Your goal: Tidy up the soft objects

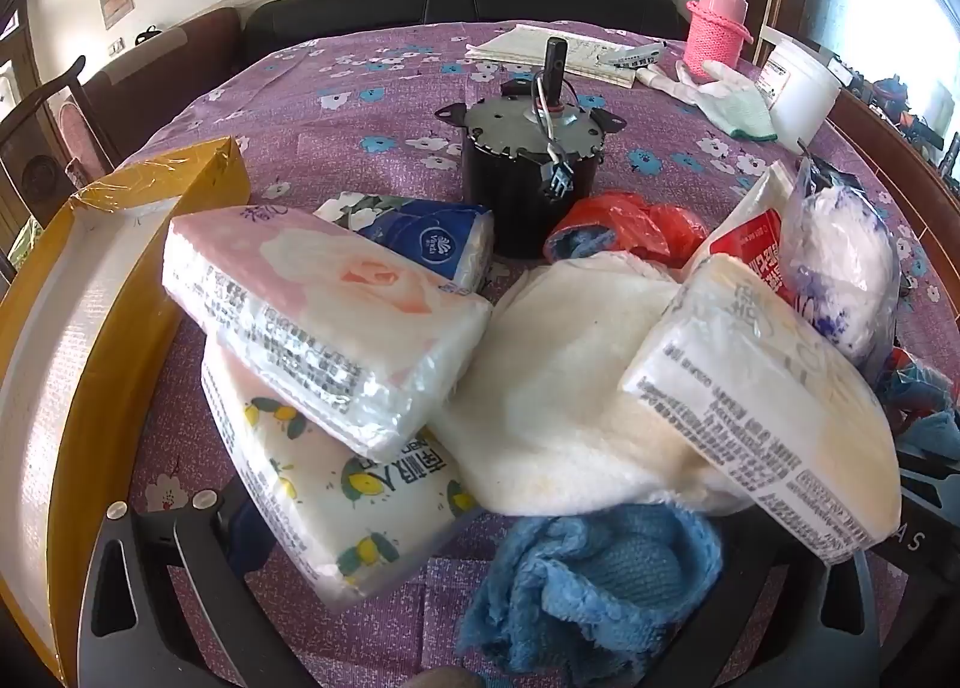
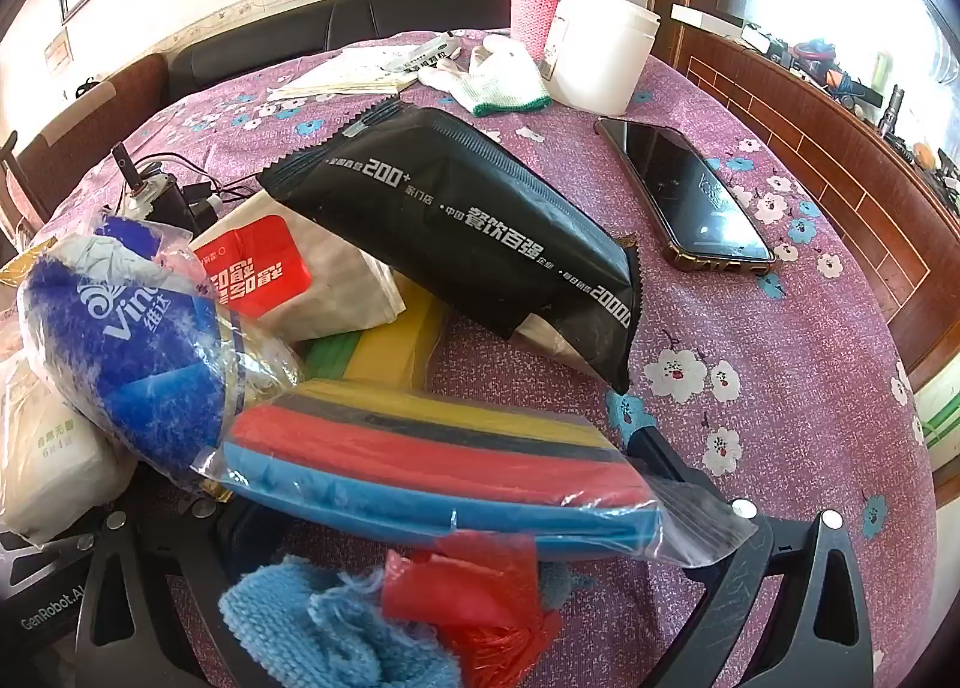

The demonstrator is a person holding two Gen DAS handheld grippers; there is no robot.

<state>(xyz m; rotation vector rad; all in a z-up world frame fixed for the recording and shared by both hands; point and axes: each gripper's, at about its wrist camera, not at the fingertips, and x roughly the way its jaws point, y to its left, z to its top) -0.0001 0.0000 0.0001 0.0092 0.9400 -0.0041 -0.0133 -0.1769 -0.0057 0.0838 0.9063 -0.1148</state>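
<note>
both grippers hang over a round table under a purple floral cloth [image 2: 780, 364], fingers spread wide and pinching nothing. the left gripper [image 1: 480, 598] sits above a blue knitted cloth [image 1: 594, 580], with a white fleecy cloth [image 1: 558, 388] just beyond it. to its left a pink rose tissue pack [image 1: 324, 316] lies tilted on a lemon-print tissue pack [image 1: 336, 508]; behind them is a blue pack marked "vinda" [image 1: 432, 244], and beside them an open yellow box [image 1: 78, 340]. a cream tissue pack [image 1: 768, 406] leans at right, its small print too fine to read. the right gripper [image 2: 480, 598] hovers over blue cloth and a red plastic bag [image 2: 480, 586], touching a clear bag of coloured sponges [image 2: 438, 466]. a blue "vinda" roll bag [image 2: 132, 328] lies left. a black pouch [image 2: 480, 232] reads "200+" and "20000" amid chinese characters. "genrobot.ai" marks the gripper body. a phone [image 2: 690, 196] lies well apart.
</note>
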